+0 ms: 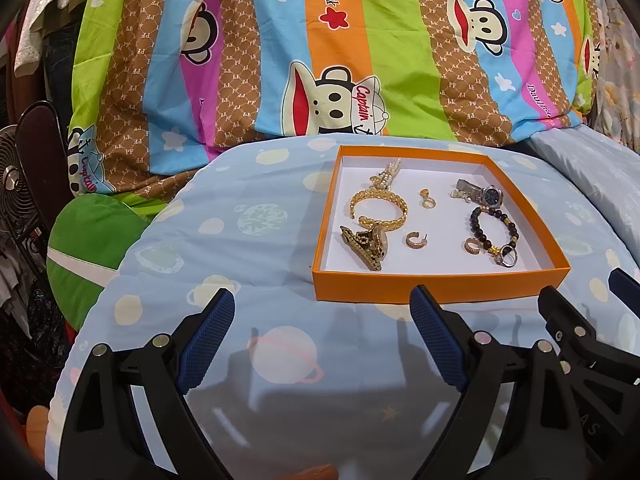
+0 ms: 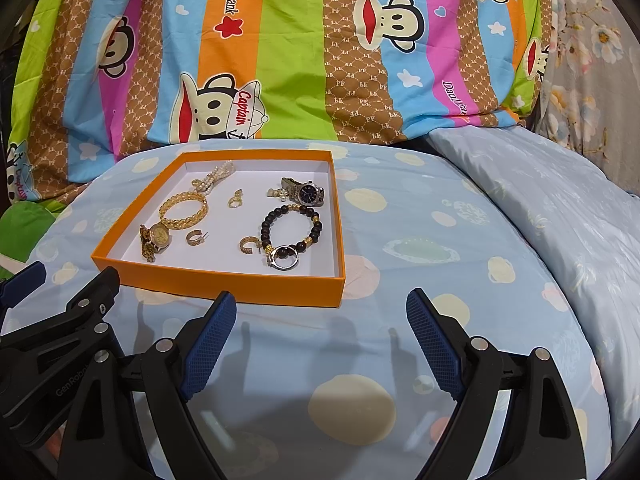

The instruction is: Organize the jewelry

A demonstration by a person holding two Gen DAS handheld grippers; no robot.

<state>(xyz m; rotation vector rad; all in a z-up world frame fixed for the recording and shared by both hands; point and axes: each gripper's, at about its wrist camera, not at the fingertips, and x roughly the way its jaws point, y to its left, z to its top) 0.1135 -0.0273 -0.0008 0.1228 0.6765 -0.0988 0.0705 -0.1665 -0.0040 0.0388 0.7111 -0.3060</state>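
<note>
An orange box (image 1: 440, 288) with a white floor sits on the light blue bedding; it also shows in the right wrist view (image 2: 240, 286). In it lie a gold chain bracelet (image 1: 380, 210), a gold watch (image 1: 366, 242), a pearl piece (image 1: 386, 178), a silver watch (image 1: 482, 194), a dark bead bracelet (image 1: 494, 230) and small gold hoop earrings (image 1: 416, 240). My left gripper (image 1: 322, 330) is open and empty, just in front of the box. My right gripper (image 2: 322, 332) is open and empty, in front of the box's right corner.
A striped cartoon-monkey quilt (image 1: 320, 52) is heaped behind the box. A pale blue pillow (image 2: 560, 208) lies to the right. A fan (image 1: 12, 180) and hanging clothes (image 1: 36, 32) stand at the far left, off the bed.
</note>
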